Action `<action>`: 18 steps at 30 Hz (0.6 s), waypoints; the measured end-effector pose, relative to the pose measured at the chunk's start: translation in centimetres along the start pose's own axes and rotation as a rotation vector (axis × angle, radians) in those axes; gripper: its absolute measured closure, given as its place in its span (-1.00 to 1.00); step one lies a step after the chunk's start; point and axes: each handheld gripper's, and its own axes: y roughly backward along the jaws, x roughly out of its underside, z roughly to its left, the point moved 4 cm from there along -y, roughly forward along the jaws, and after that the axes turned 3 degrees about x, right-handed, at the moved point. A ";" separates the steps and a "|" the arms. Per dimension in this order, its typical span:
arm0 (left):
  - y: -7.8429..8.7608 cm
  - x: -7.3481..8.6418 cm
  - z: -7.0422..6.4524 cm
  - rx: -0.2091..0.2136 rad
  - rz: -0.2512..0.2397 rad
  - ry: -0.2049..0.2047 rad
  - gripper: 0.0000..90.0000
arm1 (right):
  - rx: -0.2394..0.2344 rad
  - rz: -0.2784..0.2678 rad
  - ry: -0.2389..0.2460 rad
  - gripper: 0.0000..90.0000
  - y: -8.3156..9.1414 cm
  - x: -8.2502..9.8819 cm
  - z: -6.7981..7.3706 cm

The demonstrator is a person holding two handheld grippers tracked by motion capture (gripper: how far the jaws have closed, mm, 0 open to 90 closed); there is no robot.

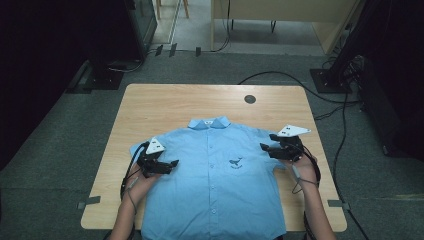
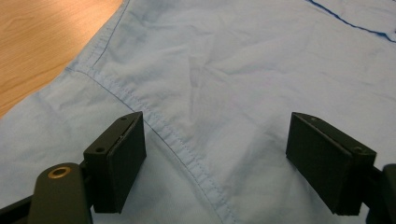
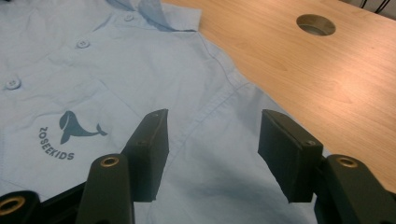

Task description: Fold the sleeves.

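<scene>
Overhead, in the high view, a light blue shirt (image 1: pixel 215 175) lies flat and buttoned on a wooden table (image 1: pixel 150 107), filling the lower middle of the frame with its collar (image 1: pixel 209 123) pointing toward the top. A small dark whale logo (image 1: pixel 235 163) sits just right of the button line. The left gripper (image 1: pixel 172 163) hovers at the left-hand shoulder of the shirt, left of centre, held by a hand that enters from the bottom edge. The right gripper (image 1: pixel 263 146) is at the opposite shoulder, right of centre, its grey plate tilted above it. A round hole (image 1: pixel 250 99) marks the table near the top of the frame.

Next, the left gripper view looks along two black jaws rising from the bottom corners, standing wide apart with nothing between them. Under them runs the shirt's stitched sleeve seam (image 2: pixel 154 123), slanting from upper left to lower centre, with bare wood in the upper left corner.

Lastly, the right gripper view shows its jaws parted about halfway, clasping nothing, poised over the shoulder cloth. The whale logo with lettering lies at lower left, buttons (image 3: pixel 82 44) at upper left, and the table hole at upper right.
</scene>
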 end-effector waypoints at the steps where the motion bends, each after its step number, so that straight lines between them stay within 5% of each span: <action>1: 0.0 0.0 0.0 0.000 0.000 0.000 -0.56 | 0.012 -0.006 -0.003 -0.09 0.0 0.0 -0.3; 18: 0.0 0.0 0.0 -0.002 -0.001 0.002 -0.56 | 0.070 -0.011 -0.078 -0.35 0.2 1.1 -2.6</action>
